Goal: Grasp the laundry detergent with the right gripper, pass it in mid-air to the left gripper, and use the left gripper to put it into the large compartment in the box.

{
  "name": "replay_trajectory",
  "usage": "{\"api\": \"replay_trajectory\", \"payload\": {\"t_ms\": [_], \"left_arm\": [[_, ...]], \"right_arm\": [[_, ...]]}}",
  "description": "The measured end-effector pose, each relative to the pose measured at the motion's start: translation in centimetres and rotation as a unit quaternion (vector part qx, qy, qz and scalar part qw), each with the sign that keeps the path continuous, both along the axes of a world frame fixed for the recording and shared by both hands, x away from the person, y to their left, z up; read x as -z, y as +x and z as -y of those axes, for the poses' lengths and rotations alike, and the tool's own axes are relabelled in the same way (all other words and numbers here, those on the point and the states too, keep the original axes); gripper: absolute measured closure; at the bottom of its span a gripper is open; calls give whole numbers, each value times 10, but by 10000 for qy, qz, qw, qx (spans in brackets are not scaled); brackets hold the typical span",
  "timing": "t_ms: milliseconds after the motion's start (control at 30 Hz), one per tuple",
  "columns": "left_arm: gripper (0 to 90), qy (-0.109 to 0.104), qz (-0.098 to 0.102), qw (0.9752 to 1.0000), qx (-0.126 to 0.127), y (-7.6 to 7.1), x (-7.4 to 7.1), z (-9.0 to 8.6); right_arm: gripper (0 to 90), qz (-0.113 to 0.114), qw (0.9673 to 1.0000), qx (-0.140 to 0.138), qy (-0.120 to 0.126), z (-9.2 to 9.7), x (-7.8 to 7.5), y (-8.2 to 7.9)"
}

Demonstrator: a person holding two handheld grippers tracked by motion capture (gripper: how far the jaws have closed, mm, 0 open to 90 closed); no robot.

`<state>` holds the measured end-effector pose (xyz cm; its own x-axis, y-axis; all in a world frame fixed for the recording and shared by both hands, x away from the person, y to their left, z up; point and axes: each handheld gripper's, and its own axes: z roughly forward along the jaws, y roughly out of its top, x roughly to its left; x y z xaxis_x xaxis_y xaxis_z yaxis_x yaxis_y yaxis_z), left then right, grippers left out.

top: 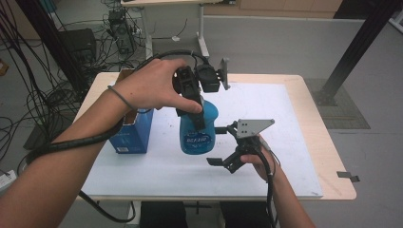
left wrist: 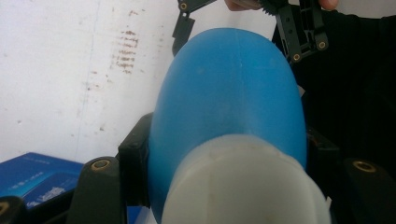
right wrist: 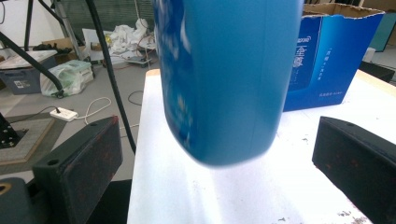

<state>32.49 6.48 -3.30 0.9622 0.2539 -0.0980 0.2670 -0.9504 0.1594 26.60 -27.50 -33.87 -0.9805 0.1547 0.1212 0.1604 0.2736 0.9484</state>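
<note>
- Cables and stands crowd the floor beyond my table; a white mat covers most of its top, and an open blue box stands on the mat's left part.
- My left gripper comes down from above and is clamped on the upper part of the blue bottle, just below its white cap.
- I judge the bottle to be off the mat: my right gripper's view shows its bottom edge hanging above the white surface.
- My right gripper sits just right of the bottle with its jaws spread wide, gripping nothing.
- Risk: the hold is high on a smooth, rounded shoulder; the bottle could swing or slide out under its own weight.
- Risk: the box is close on the left, and a sideways move could knock it.
- Risk: closing the right gripper off-centre could push the bottle out of the left grip.
- Hard to make out: the label is blurred, the contact of the left pads is hidden behind the bottle, and I cannot tell how full it is.
</note>
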Motion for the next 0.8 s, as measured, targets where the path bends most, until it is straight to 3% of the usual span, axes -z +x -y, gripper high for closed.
{"api": "replay_trajectory", "payload": {"t_ms": [500, 700, 800], "left_arm": [[373, -114, 272, 9983, -498, 6, -56, -28], [373, -100, 351, 9951, -915, 14, -72, -41], [373, -81, 471, 9920, -1167, 18, -83, -47]], "right_arm": [[18, 0, 10000, 41, 70, 3, 2, -2], [18, 7, 9999, 88, 107, 5, 3, -3], [18, -8, 9999, 88, 76, 4, 2, -3]]}}
